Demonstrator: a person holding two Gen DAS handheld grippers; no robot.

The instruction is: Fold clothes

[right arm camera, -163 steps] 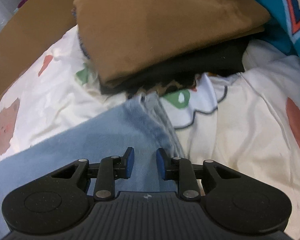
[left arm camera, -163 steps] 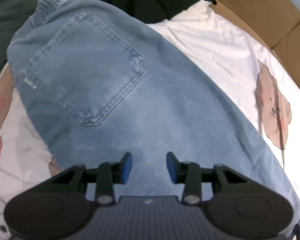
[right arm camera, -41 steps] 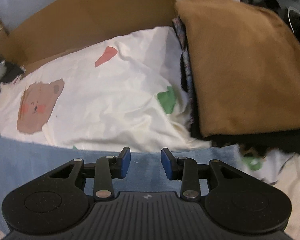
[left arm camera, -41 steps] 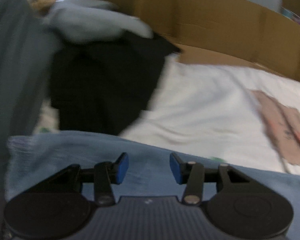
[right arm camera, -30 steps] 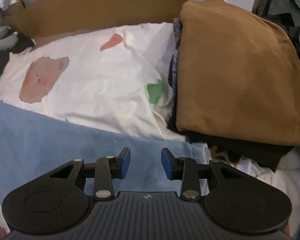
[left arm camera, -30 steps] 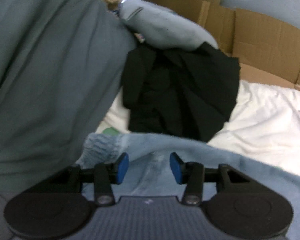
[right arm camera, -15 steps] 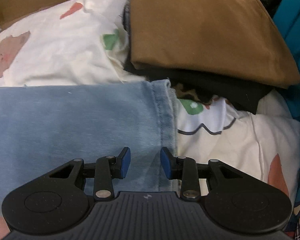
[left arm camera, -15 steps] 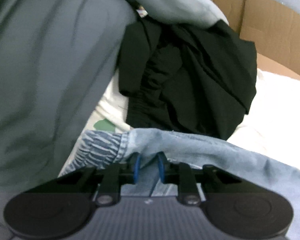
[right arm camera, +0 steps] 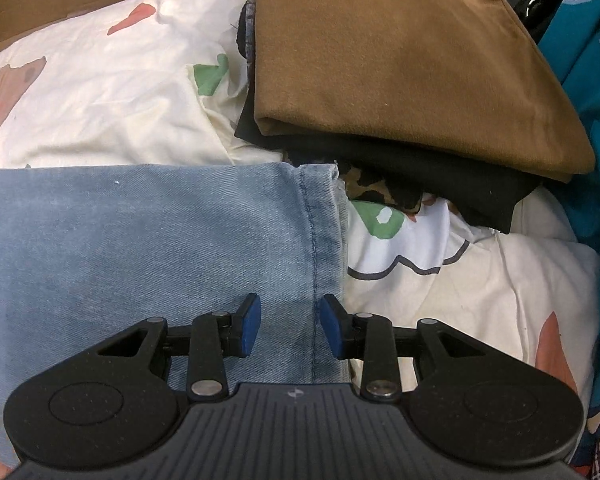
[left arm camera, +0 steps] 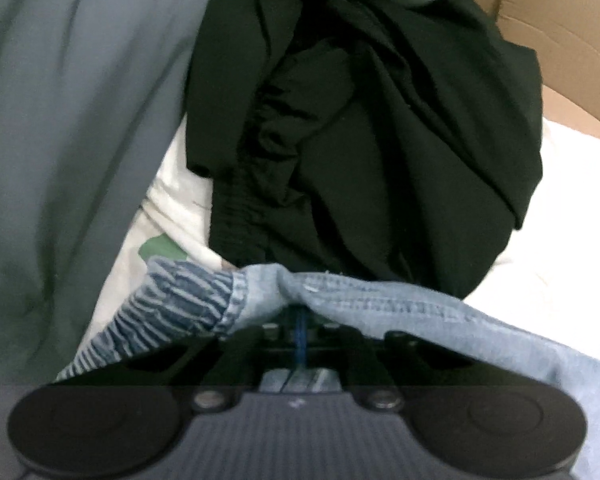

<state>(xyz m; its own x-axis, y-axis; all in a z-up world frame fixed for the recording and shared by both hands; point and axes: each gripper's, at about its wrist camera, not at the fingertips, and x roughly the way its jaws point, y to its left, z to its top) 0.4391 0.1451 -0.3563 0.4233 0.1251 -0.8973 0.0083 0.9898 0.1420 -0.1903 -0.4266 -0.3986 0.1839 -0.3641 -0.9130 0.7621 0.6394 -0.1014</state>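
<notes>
Light blue jeans (right arm camera: 140, 248) lie flat on a cream printed bedsheet (right arm camera: 100, 100). In the left wrist view their waistband end (left arm camera: 340, 300) bunches up over my left gripper (left arm camera: 300, 320), which is shut on the denim near the ribbed elastic waist (left arm camera: 172, 304); the fingertips are mostly hidden by the fabric. In the right wrist view my right gripper (right arm camera: 288, 320) hovers open just above the stitched leg hem (right arm camera: 320, 240), with nothing pinched between its blue pads.
A crumpled black garment (left arm camera: 360, 120) lies just beyond the waistband, with a grey-green cloth (left arm camera: 60, 120) to its left and cardboard (left arm camera: 560, 40) behind. A folded stack topped by a brown garment (right arm camera: 400, 60) sits beyond the hem; teal fabric (right arm camera: 592, 100) lies at the right.
My left gripper dropped onto the waistband and closed on it, lifting a fold of denim. My right gripper sank toward the leg hem and stayed open.
</notes>
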